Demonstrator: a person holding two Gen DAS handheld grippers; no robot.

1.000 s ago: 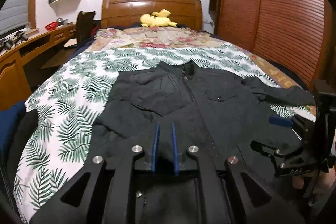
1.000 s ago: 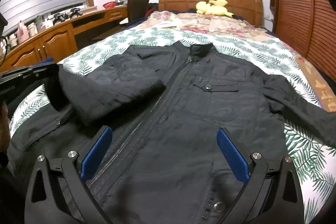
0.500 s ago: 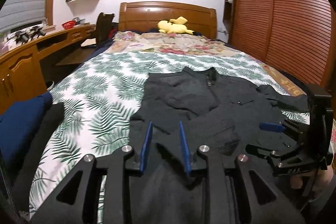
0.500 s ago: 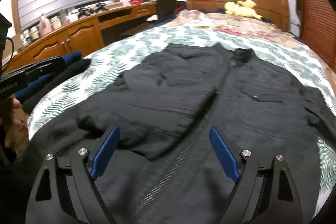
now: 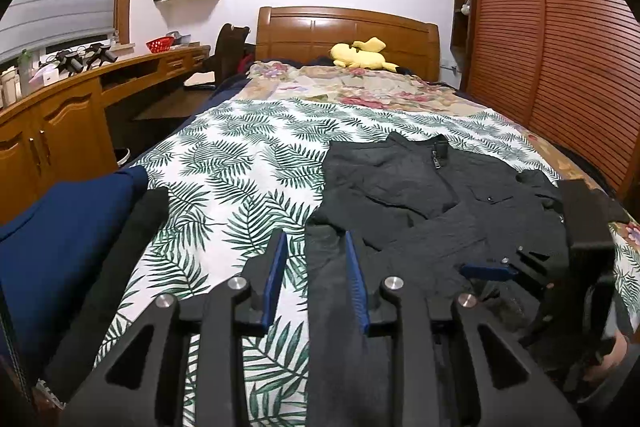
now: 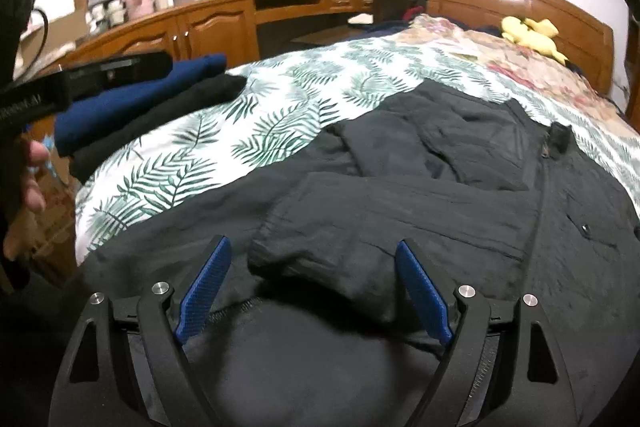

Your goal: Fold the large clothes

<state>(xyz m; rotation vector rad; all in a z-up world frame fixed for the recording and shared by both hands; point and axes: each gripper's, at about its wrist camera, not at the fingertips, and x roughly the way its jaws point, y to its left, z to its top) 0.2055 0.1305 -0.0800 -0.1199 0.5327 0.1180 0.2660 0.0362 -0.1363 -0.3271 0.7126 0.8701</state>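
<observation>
A dark grey zip jacket lies face up on the bed, its left sleeve folded across its front. My left gripper is open with a moderate gap, hovering over the jacket's lower left edge, holding nothing. My right gripper is wide open just above the folded sleeve's cuff and the jacket hem. The right gripper also shows in the left wrist view, low over the jacket's right side. The left gripper's body shows in the right wrist view at far left.
The bed has a palm-leaf sheet and a floral blanket with a yellow plush toy at the headboard. Folded dark blue and black clothes lie at the bed's left edge. A wooden desk runs left; a slatted wardrobe stands right.
My left gripper opened, let go of the sleeve and pulled back to the left. The sleeve now lies folded across the jacket. My right gripper swung left toward the cuff.
</observation>
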